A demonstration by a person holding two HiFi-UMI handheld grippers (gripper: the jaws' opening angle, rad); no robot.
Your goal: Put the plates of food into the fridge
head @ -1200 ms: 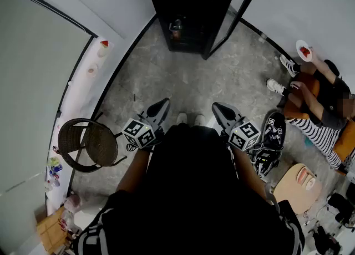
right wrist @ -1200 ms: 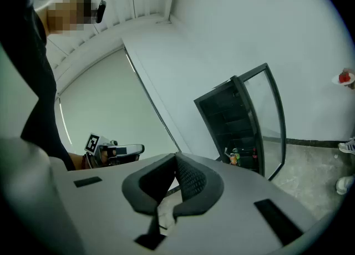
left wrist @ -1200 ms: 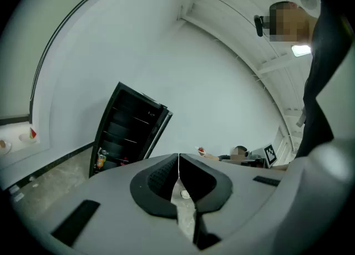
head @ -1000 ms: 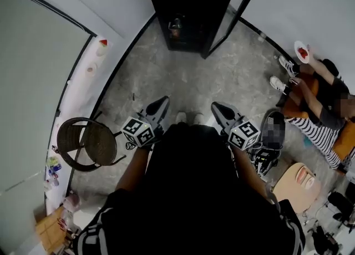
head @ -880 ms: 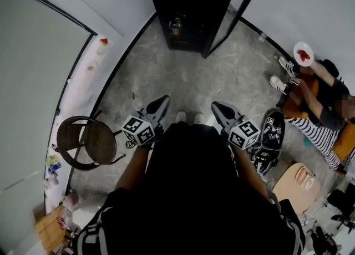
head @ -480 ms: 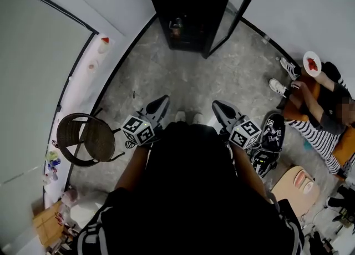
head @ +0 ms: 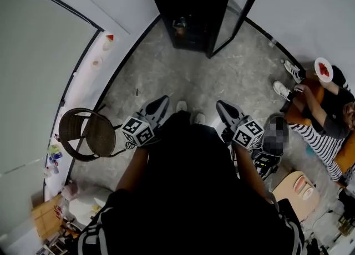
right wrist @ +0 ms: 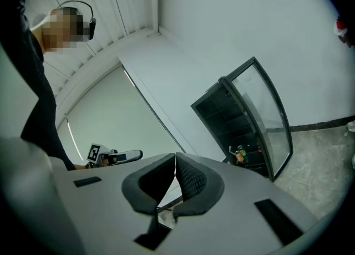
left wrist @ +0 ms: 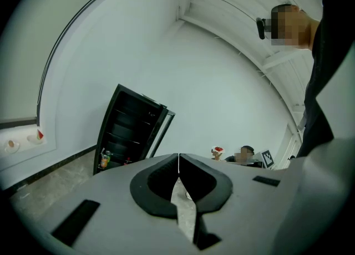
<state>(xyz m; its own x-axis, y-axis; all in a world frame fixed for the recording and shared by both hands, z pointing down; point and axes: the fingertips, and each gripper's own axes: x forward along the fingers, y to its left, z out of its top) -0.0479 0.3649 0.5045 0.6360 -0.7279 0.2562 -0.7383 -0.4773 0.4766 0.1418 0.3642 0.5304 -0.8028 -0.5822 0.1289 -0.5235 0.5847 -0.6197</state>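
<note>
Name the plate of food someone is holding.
The plate of red food at far right, raised by the seated person; the windowsill plates lie unheld.

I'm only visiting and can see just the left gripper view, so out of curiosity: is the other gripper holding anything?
Observer: No. In its own view the right gripper has its jaws together with nothing between them.
Operator: Where is it compared with the left one?
Observer: The head view shows the left gripper and the right one side by side in front of the person, both aimed roughly toward the fridge.
Operator: Is there anything off to the side that I can't see?
Observer: Yes, a dark round chair stands at the person's left.
</note>
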